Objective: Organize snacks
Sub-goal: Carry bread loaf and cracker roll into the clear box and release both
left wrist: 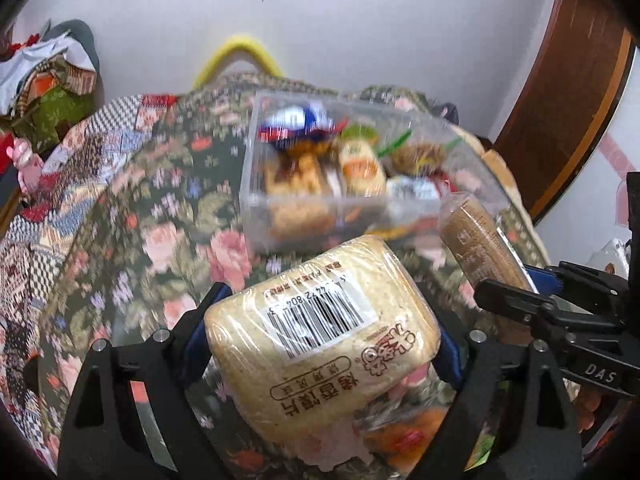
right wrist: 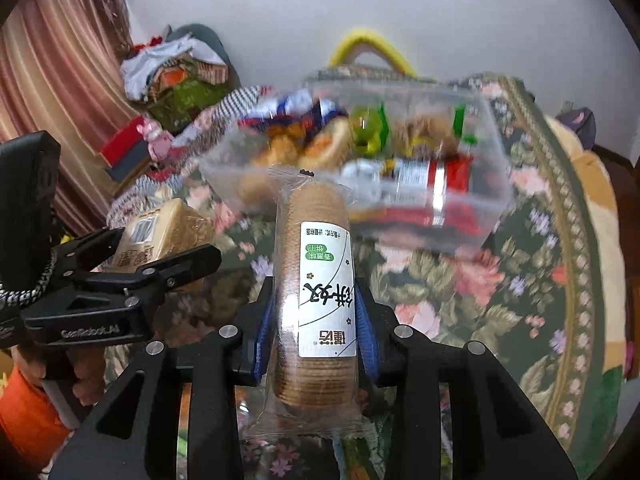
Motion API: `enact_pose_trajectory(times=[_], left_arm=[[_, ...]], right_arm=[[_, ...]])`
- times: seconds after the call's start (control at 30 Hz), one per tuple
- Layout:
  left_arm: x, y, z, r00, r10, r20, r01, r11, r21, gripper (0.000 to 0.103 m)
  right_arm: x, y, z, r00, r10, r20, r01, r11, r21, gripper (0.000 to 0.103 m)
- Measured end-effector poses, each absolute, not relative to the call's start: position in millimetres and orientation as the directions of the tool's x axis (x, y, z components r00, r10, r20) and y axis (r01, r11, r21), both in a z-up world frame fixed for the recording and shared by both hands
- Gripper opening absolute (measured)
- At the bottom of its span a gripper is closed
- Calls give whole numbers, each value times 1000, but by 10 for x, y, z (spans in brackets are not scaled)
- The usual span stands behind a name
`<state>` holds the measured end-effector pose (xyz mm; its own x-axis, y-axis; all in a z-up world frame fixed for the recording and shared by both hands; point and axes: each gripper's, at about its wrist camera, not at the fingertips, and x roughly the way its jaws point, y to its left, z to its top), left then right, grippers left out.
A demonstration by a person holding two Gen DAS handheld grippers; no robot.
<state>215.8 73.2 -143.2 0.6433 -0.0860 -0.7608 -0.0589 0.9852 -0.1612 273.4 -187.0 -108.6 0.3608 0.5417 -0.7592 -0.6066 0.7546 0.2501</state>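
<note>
**Both packets carried toward the snack box**

The left hand-held gripper [left wrist: 320, 332] was clamped on a wrapped bread-slice packet [left wrist: 320, 328], barcode label facing up. The right hand-held gripper [right wrist: 316, 320] was clamped on a sleeve of round biscuits [right wrist: 312, 280], its white label printed in Chinese characters. Both were held above the floral cloth [left wrist: 160, 208], just short of the clear plastic box [right wrist: 472, 216] already crowded with snacks, probably their destination.
</note>
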Motion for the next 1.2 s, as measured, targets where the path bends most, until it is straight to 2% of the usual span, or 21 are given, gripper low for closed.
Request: enact_pose_trajectory(times=[0.27, 0.5, 0.73, 1.2], left_arm=[[2395, 738, -1098, 696, -94, -712, -36, 985, -166, 89], [2789, 743, -1176, 676, -103, -730, -30, 986, -166, 89], [3145, 795, -1366, 655, -64, -753, -53, 990, -131, 89], [3284, 568, -1497, 686, 61, -725, 11, 995, 95, 91]], right_arm=[[2933, -1895, -773, 452, 555, -698, -599, 769, 224, 33], [3287, -1729, -695, 506, 538, -675, -588, 787, 187, 33], [3650, -1538, -808, 493, 524, -694, -572, 797, 196, 33], [3747, -1343, -1055, 433, 495, -753, -606, 779, 164, 36]])
